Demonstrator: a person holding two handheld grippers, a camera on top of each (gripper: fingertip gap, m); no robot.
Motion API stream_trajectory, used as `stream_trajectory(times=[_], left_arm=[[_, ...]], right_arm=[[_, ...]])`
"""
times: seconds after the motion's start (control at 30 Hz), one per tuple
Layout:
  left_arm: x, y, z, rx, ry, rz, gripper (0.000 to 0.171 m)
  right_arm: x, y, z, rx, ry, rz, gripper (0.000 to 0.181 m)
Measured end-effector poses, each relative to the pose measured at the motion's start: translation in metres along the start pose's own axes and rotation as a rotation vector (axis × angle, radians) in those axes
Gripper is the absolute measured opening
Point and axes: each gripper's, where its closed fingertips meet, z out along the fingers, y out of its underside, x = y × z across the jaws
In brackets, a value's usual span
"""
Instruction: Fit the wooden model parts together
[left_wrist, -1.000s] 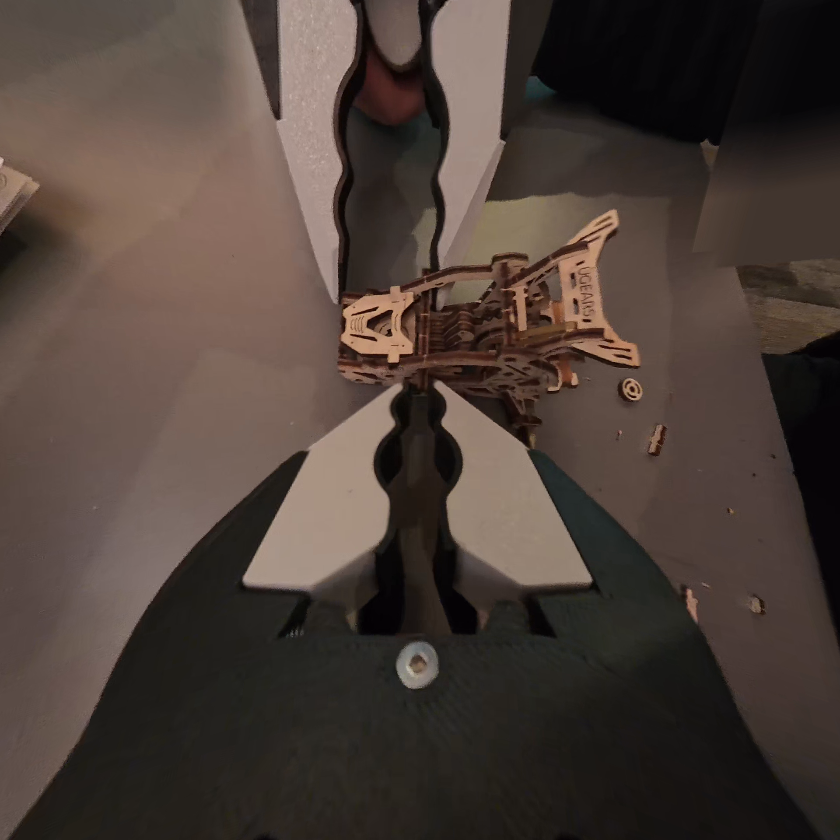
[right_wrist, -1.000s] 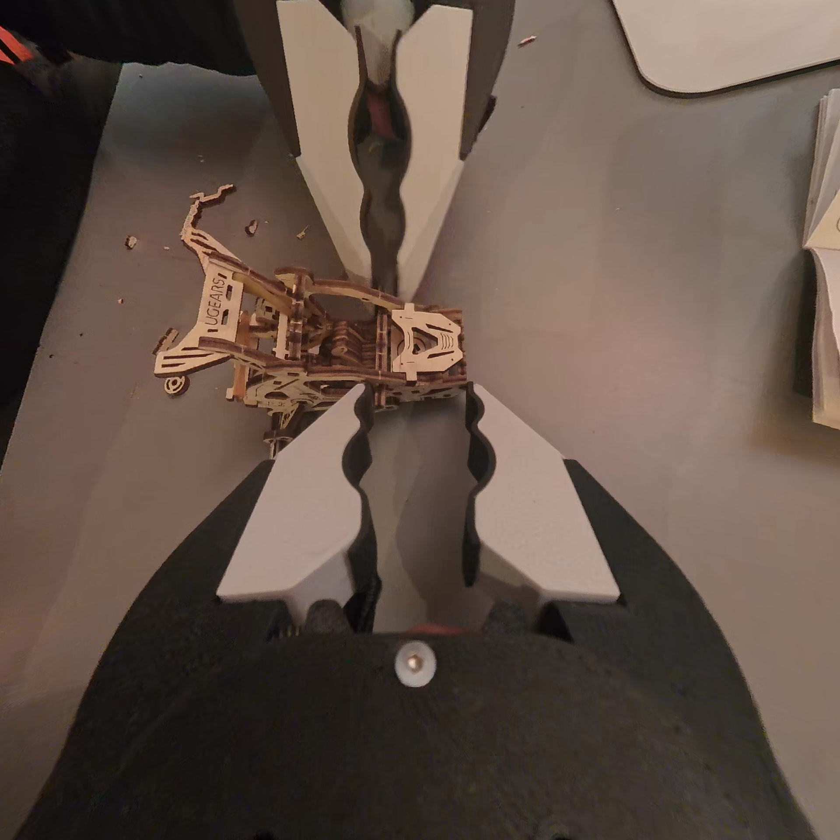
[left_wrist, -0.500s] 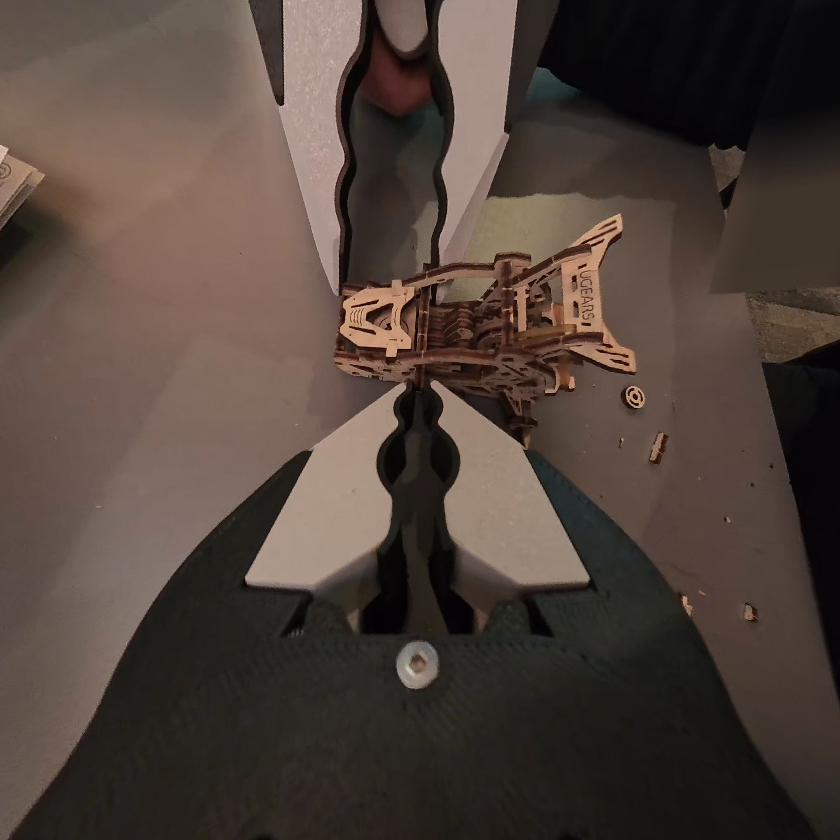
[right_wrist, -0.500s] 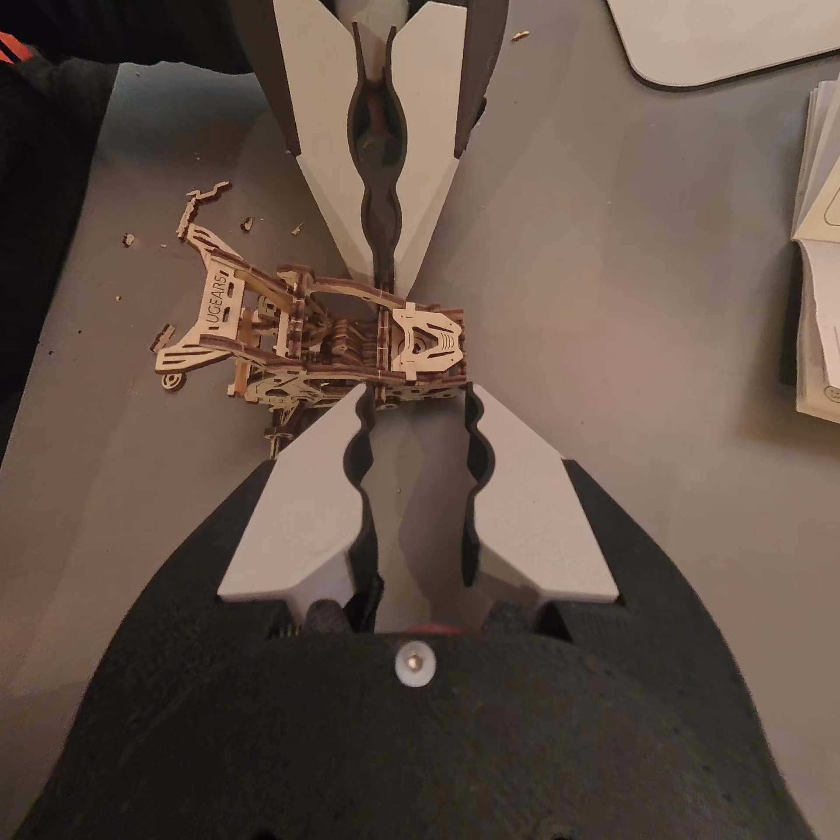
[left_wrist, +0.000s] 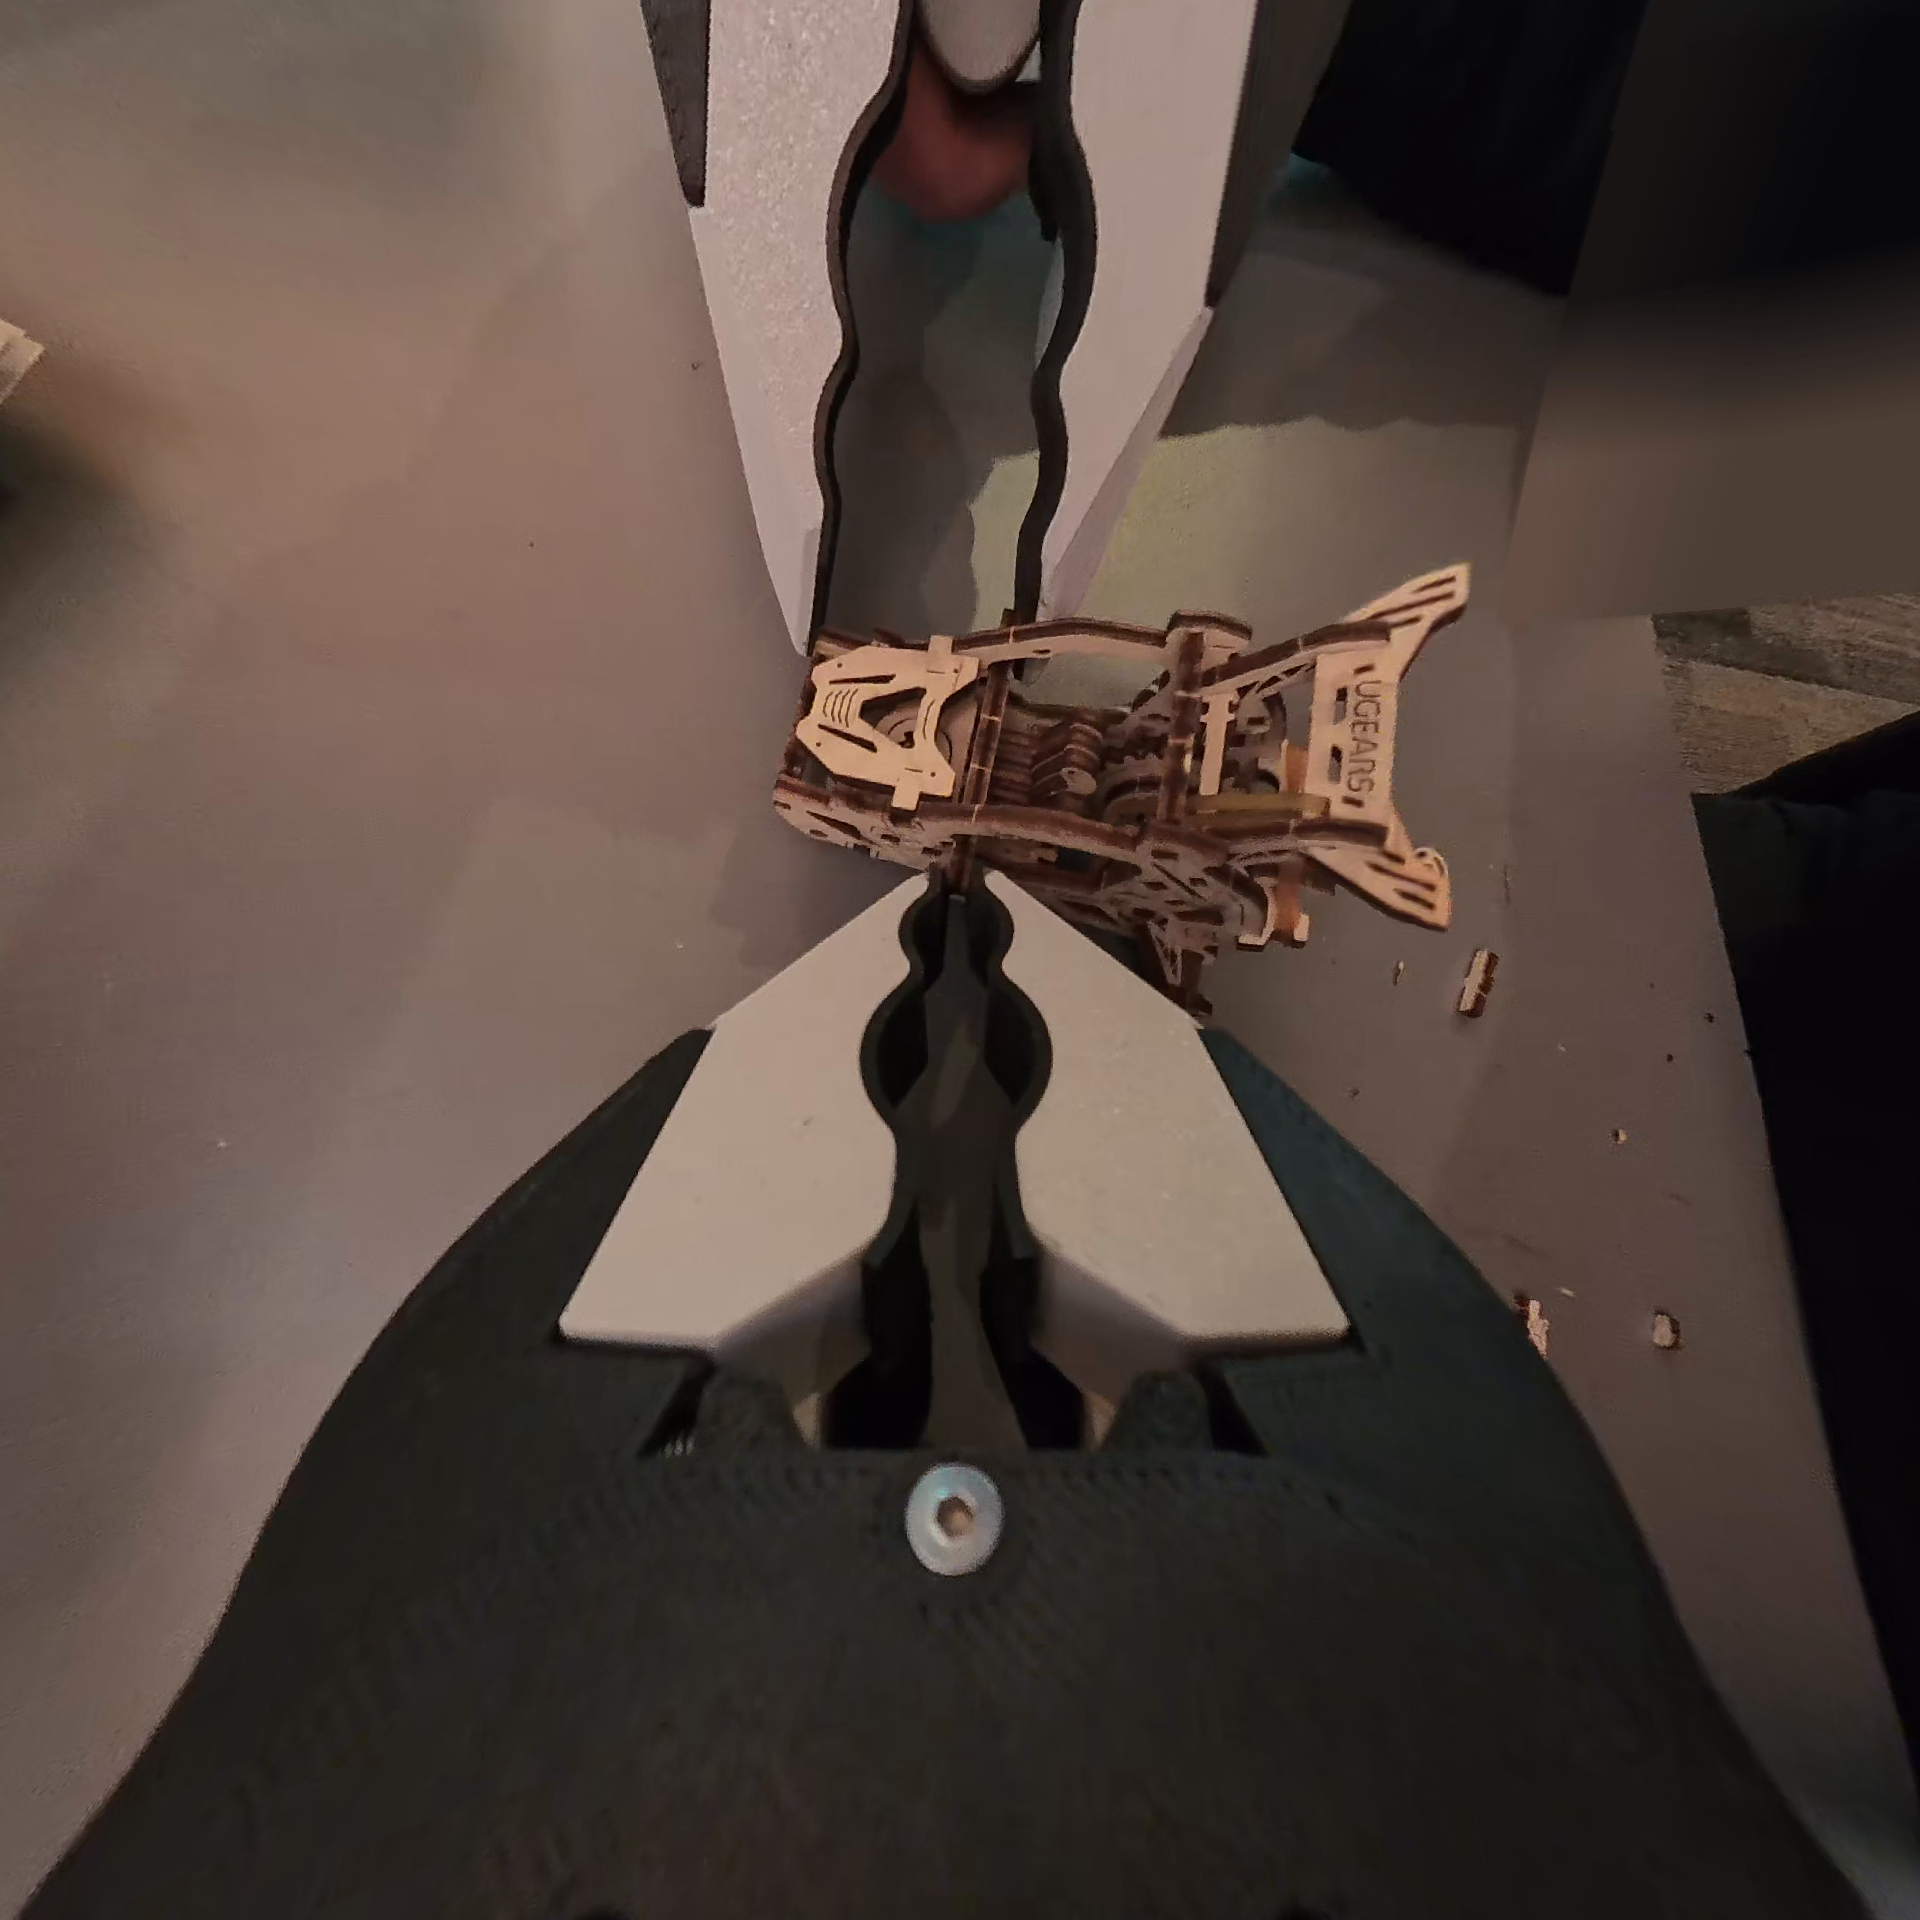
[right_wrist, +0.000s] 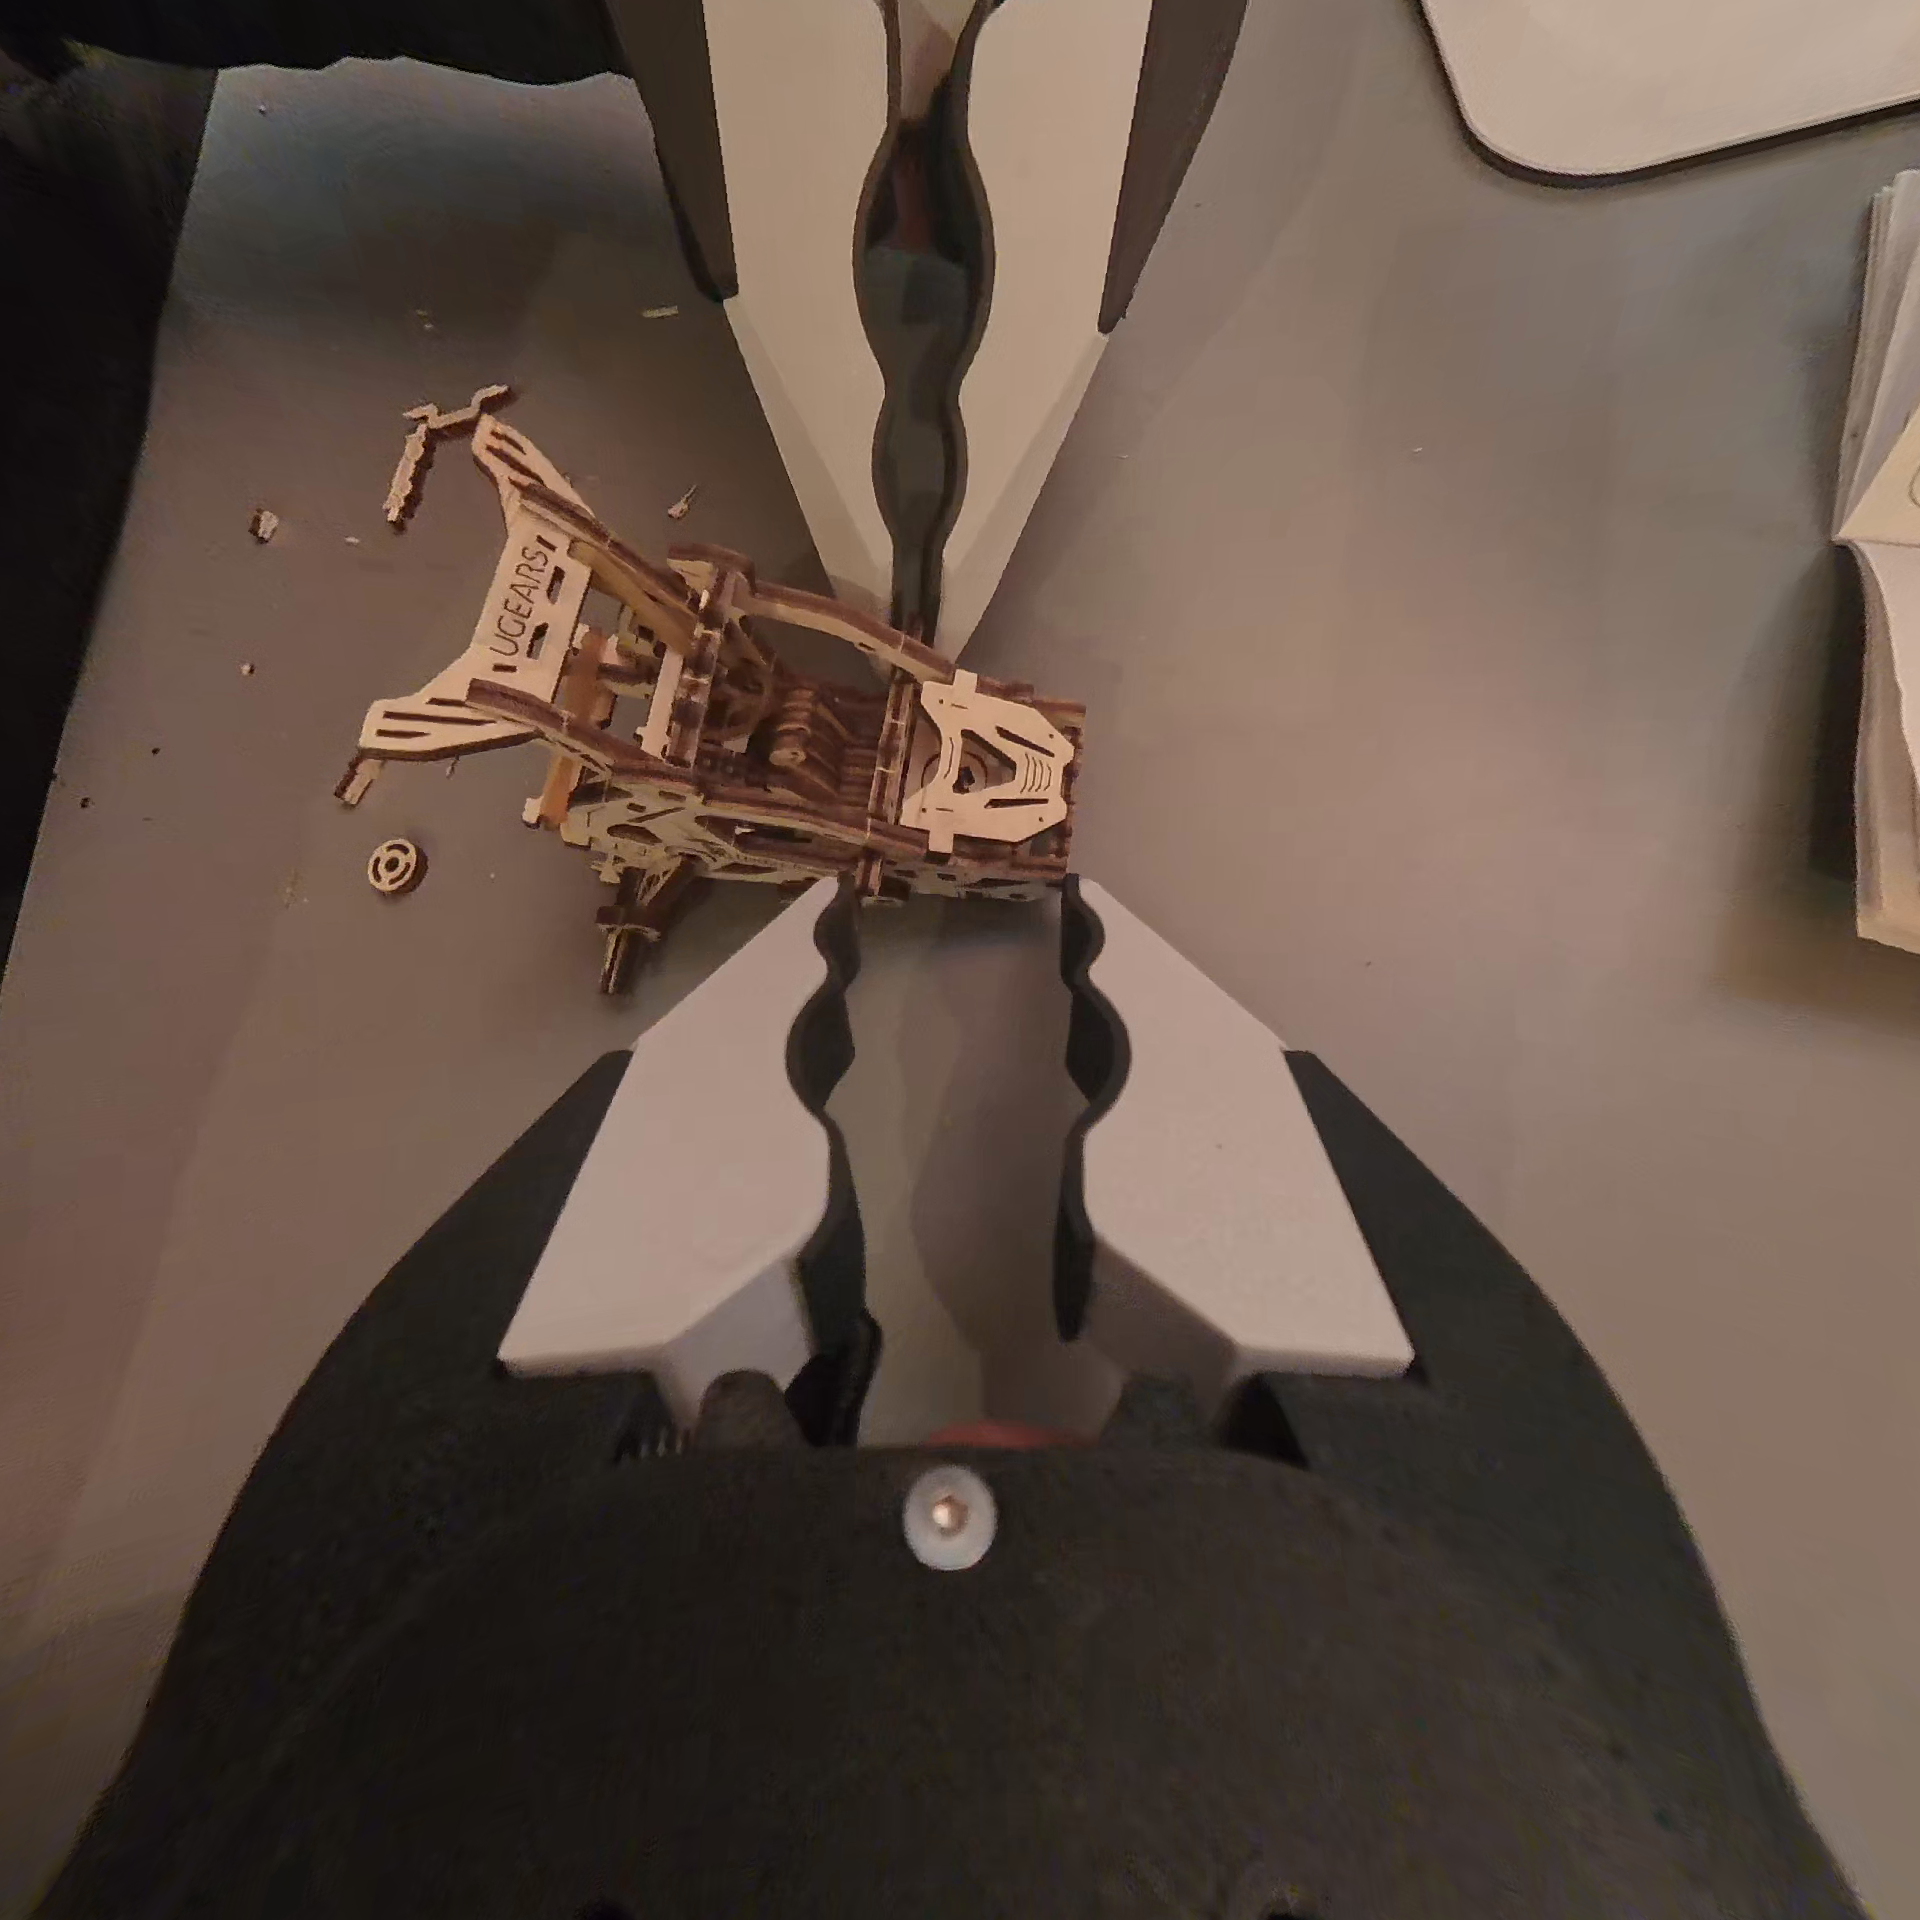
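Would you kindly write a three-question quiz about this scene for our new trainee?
1. True or false: the right gripper has its fingers spread apart.
2. What is the left gripper shut on? A) the wooden model B) the small wooden ring C) the paper stack
3. In the right wrist view, the small wooden ring lies on the table to the model's ____ side.

Key: 1 true; 2 A; 3 left.
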Motion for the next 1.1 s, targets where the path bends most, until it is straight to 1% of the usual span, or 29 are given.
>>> stream_trajectory(times=[0.37, 0.53, 0.63, 0.97, 1.1], left_arm=[[-0.0018, -0.0011, -0.0017, 0.021, 0.071, -0.052, 0.0], [-0.0022, -0.0016, -0.0027, 0.053, 0.159, -0.144, 0.0], [-0.0007, -0.0006, -0.0014, 0.04, 0.175, -0.132, 0.001], [-0.0007, -0.0004, -0.0013, 0.035, 0.222, -0.166, 0.001], [0.0001, -0.0004, -0.0008, 0.036, 0.223, -0.158, 0.002]], right_arm=[[0.0004, -0.0004, 0.0013, 0.009, 0.026, 0.0, 0.035], [0.0008, -0.0013, 0.0019, 0.015, 0.029, 0.0, 0.034], [0.0011, -0.0012, 0.0021, 0.02, 0.036, 0.004, 0.035], [0.001, -0.001, 0.0028, 0.013, 0.051, -0.02, 0.034], [0.0015, -0.0018, 0.0028, 0.024, 0.041, 0.018, 0.035]])
